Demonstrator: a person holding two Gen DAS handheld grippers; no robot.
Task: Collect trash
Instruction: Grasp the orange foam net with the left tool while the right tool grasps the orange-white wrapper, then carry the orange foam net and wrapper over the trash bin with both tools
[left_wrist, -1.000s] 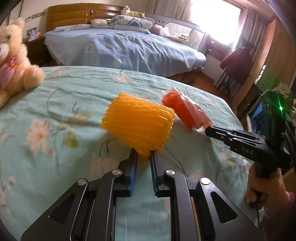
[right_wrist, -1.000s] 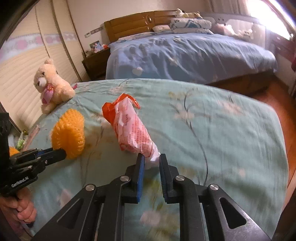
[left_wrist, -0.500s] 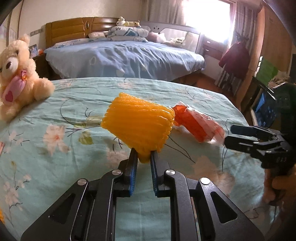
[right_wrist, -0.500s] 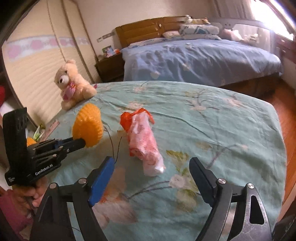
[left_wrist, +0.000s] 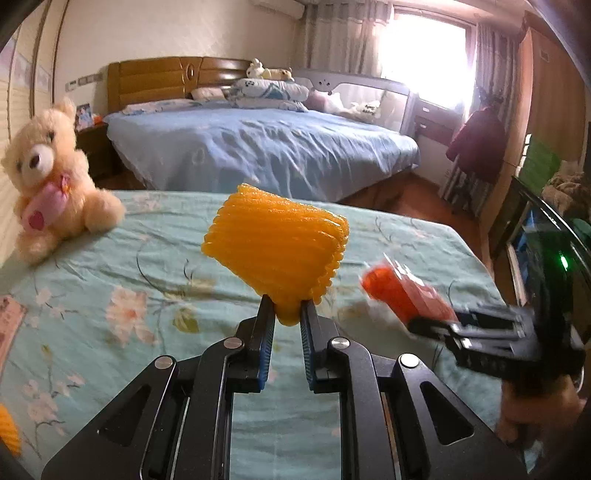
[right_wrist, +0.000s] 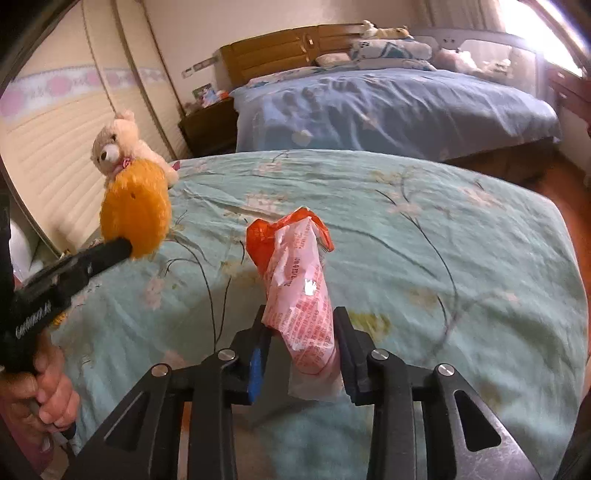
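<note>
The left claw (left_wrist: 287, 320) is clamped on the lower corner of an orange foam net (left_wrist: 277, 251) and holds it in the air above the near bed (left_wrist: 110, 280), clear of the green floral sheet. The right claw (right_wrist: 300, 332) has just been closing; its jaws stand on either side of the near end of a pink-and-orange plastic wrapper (right_wrist: 299, 291). The left pad touches the wrapper, but whether the right pad presses it I cannot tell. The wrapper points away from the claw, its orange torn end farthest out, and whether it rests on the sheet is unclear. A hand (right_wrist: 48, 391) grips the left claw's handle at the lower left of the right wrist view. Farther back, a cream teddy bear (left_wrist: 48, 177) sits at the bed's left edge. Beyond it stands a second bed with blue bedding (left_wrist: 258, 147) and a wooden headboard (left_wrist: 170, 81).
</note>
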